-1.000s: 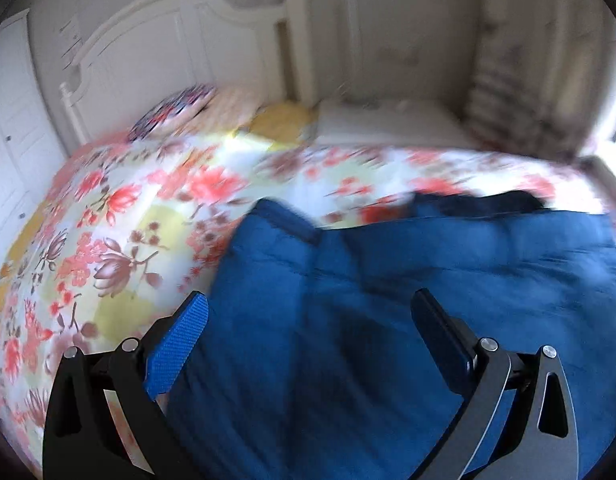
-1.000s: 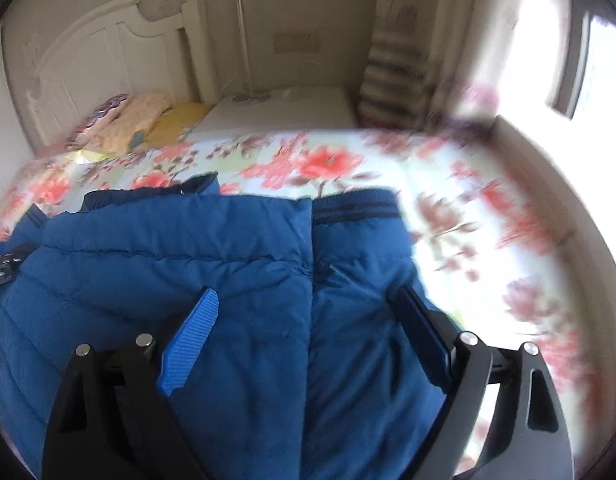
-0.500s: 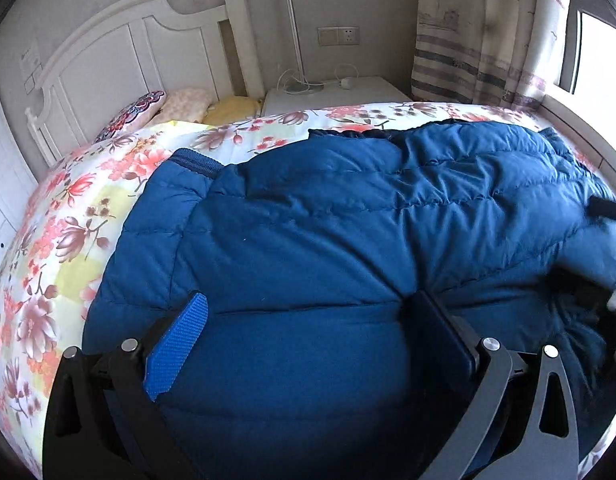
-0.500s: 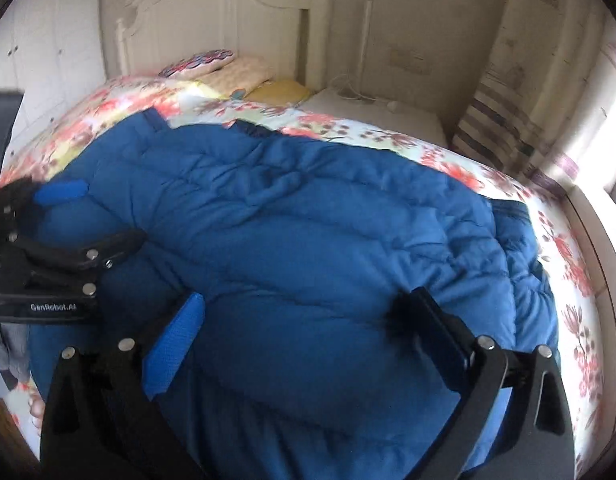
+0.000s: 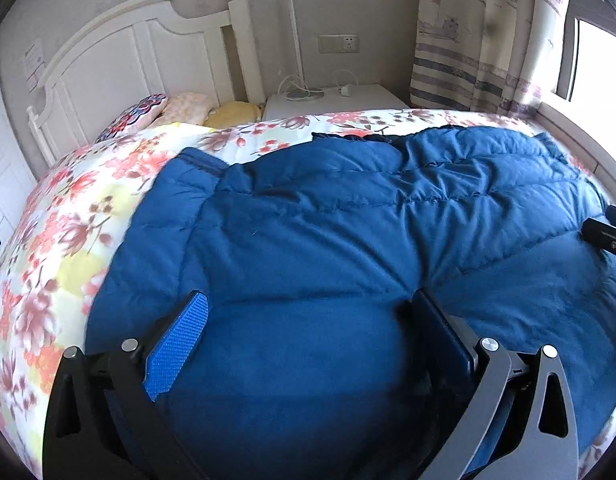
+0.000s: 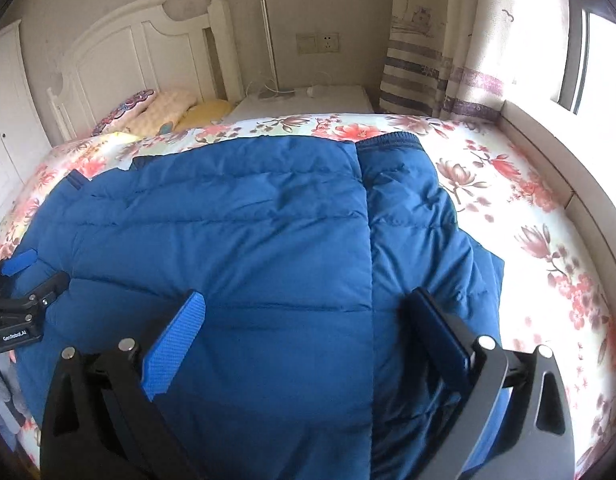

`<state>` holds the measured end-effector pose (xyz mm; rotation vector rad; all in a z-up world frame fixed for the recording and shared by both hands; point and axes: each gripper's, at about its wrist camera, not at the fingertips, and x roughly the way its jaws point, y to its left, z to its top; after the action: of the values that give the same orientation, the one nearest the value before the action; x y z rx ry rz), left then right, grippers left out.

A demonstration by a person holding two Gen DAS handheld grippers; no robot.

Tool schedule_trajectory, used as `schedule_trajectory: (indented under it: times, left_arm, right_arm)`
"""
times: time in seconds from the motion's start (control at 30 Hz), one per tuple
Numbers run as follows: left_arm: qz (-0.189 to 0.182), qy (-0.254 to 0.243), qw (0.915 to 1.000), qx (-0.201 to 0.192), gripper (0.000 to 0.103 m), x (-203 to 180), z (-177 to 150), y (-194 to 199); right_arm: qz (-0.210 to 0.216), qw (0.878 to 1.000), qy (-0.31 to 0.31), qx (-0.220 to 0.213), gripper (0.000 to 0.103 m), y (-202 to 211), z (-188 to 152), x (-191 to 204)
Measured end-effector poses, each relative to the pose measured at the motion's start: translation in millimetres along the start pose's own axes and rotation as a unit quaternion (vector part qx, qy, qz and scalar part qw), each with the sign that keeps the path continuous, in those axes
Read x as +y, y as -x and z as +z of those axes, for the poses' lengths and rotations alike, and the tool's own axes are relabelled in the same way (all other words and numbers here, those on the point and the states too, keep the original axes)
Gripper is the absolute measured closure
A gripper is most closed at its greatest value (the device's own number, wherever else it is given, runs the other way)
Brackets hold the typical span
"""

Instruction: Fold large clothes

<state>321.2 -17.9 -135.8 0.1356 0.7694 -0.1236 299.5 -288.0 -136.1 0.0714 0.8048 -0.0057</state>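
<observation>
A large blue quilted down jacket [image 5: 328,232] lies spread across the floral bedspread [image 5: 68,232]; it also fills the right wrist view [image 6: 248,232], with one sleeve folded along its right side [image 6: 408,208]. My left gripper [image 5: 308,320] is open, its jaws wide apart over the jacket's near edge, with padded fabric bulging between them. My right gripper [image 6: 304,316] is open too, jaws wide over the jacket's near right part. Each gripper shows at the edge of the other's view: the right one [image 5: 612,232], the left one [image 6: 16,300].
White headboard [image 5: 128,52] and pillows [image 5: 180,108] at the far left of the bed. A white nightstand [image 5: 332,98] with a lamp pole and cables stands behind. Curtain [image 5: 480,32] and window ledge [image 6: 556,152] lie to the right.
Both grippers have come in over the jacket. The right wrist view has swung right and now shows the folded sleeve and the bed's window side. Both stay open.
</observation>
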Motion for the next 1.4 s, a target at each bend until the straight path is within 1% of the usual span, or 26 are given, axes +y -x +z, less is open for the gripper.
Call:
schedule_trajectory:
  times: [0.07, 0.13, 0.17, 0.23, 0.3, 0.4, 0.47, 0.53, 0.6, 0.67, 0.7, 0.73, 0.8, 0.87, 0.9, 0.93, 1.03, 1.07, 1.13, 1.2, 1.23, 1.27, 1.3, 1.33, 1.37, 1.4]
  left_arm:
    - [-0.006, 0.014, 0.9999, -0.006, 0.005, 3.7, -9.4, 20.5]
    - [-0.016, 0.013, 0.9993, -0.03, 0.005, 4.2, -22.4, 44.1]
    - [-0.017, 0.009, 0.9994, -0.03, 0.005, 3.6, -27.2, 48.2]
    - [-0.005, -0.011, 0.9999, -0.009, 0.004, -1.9, -40.6, 41.5]
    - [-0.009, -0.009, 0.9999, -0.003, 0.004, 0.6, -48.8, 32.1]
    - [-0.011, -0.004, 0.9999, 0.001, 0.004, 6.7, -49.7, 33.9]
    - [-0.004, 0.005, 1.0, 0.003, 0.004, 16.4, -50.4, 36.4]
    - [-0.007, 0.02, 0.9998, 0.003, 0.004, 29.6, -54.7, 37.3]
    - [-0.003, 0.033, 0.9995, 0.0, 0.004, 42.3, -62.6, 40.1]
    - [-0.004, 0.044, 0.999, -0.002, 0.004, 49.4, -67.2, 42.8]
    - [-0.006, 0.05, 0.9987, -0.003, 0.004, 52.1, -68.9, 43.4]
    - [-0.005, 0.051, 0.9987, -0.003, 0.004, 52.2, -69.8, 43.4]
    - [0.002, 0.046, 0.999, -0.003, 0.004, 49.2, -69.9, 42.6]
    - [0.005, 0.045, 0.999, -0.001, 0.004, 47.5, -68.4, 40.8]
    - [0.004, 0.046, 0.9989, 0.0, 0.004, 48.1, -67.8, 40.0]
    - [0.0, 0.047, 0.9989, 0.002, 0.004, 49.0, -67.3, 39.0]
    - [-0.01, 0.048, 0.9988, 0.006, 0.004, 52.9, -66.9, 36.2]
    - [-0.013, 0.049, 0.9987, 0.008, 0.004, 53.6, -66.6, 34.9]
    - [-0.018, 0.05, 0.9985, 0.012, 0.004, 54.2, -66.0, 33.0]
    - [-0.018, 0.046, 0.9987, 0.013, 0.004, 53.3, -63.6, 30.8]
    - [-0.012, 0.041, 0.999, 0.013, 0.004, 51.7, -62.0, 30.6]
    - [-0.006, 0.038, 0.9992, 0.012, 0.004, 49.9, -60.7, 31.5]
    - [-0.001, 0.039, 0.9992, 0.013, 0.004, 48.3, -57.8, 34.2]
    - [-0.001, 0.046, 0.9988, 0.015, 0.005, 47.0, -53.6, 38.7]
    - [-0.006, 0.052, 0.9986, 0.009, 0.005, 45.5, -49.2, 44.1]
    - [-0.016, 0.055, 0.9983, -0.004, 0.005, 40.7, -43.6, 52.7]
  right_arm:
    - [-0.001, 1.0, 0.016, -0.019, 0.005, 15.7, -3.8, 11.2]
    - [0.022, 0.999, 0.033, -0.034, 0.005, 32.8, -11.6, 26.2]
    - [0.04, 0.997, 0.057, -0.039, 0.005, 41.8, -18.9, 39.6]
    - [0.057, 0.992, 0.104, -0.033, 0.005, 45.2, -30.5, 61.5]
    - [0.06, 0.988, 0.138, -0.023, 0.005, 39.0, -41.3, 79.2]
    - [0.057, 0.987, 0.146, -0.027, 0.003, 32.6, -49.0, 81.6]
    - [0.042, 0.99, 0.13, -0.027, 0.004, 41.3, -48.0, 65.9]
    - [0.017, 0.995, 0.091, -0.024, 0.004, 56.9, -53.2, 31.5]
    - [0.012, 0.999, 0.028, -0.014, 0.004, 73.8, -67.0, -12.8]
    - [0.014, 0.999, -0.039, -0.007, 0.004, 93.2, -90.5, -56.2]
    - [0.016, 0.998, -0.063, -0.005, 0.004, 100.7, -100.9, -68.1]
    - [0.023, 0.995, -0.096, -0.002, 0.004, 108.8, -114.5, -82.4]
    - [0.08, 0.982, -0.169, 0.01, 0.004, 117.6, -140.2, -101.2]
    - [0.134, 0.967, -0.216, 0.029, 0.007, 112.4, -156.2, -103.1]
    - [0.15, 0.963, -0.222, 0.033, 0.007, 107.9, -159.3, -98.2]
    - [0.151, 0.964, -0.217, 0.025, 0.007, 105.2, -157.1, -92.8]
    - [0.196, 0.957, -0.214, 0.029, 0.008, 78.0, -133.3, -73.5]
    - [0.205, 0.955, -0.212, 0.032, 0.003, 62.8, -121.9, -64.8]
    - [0.188, 0.955, -0.23, 0.014, 0.002, 42.0, -98.8, -59.8]
    - [0.178, 0.943, -0.283, -0.008, 0.002, 26.6, -83.8, -61.2]
    - [0.162, 0.939, -0.304, -0.021, 0.002, 21.0, -76.6, -60.1]
    - [0.157, 0.935, -0.315, -0.034, 0.005, 14.7, -71.1, -58.9]
    - [0.168, 0.929, -0.327, -0.045, 0.016, 11.9, -71.2, -60.4]
    - [0.192, 0.915, -0.35, -0.061, 0.051, 9.1, -76.3, -68.3]
    - [0.222, 0.902, -0.364, -0.073, 0.061, 8.4, -81.1, -76.5]
    - [0.232, 0.897, -0.367, -0.079, 0.063, 9.6, -84.1, -80.0]
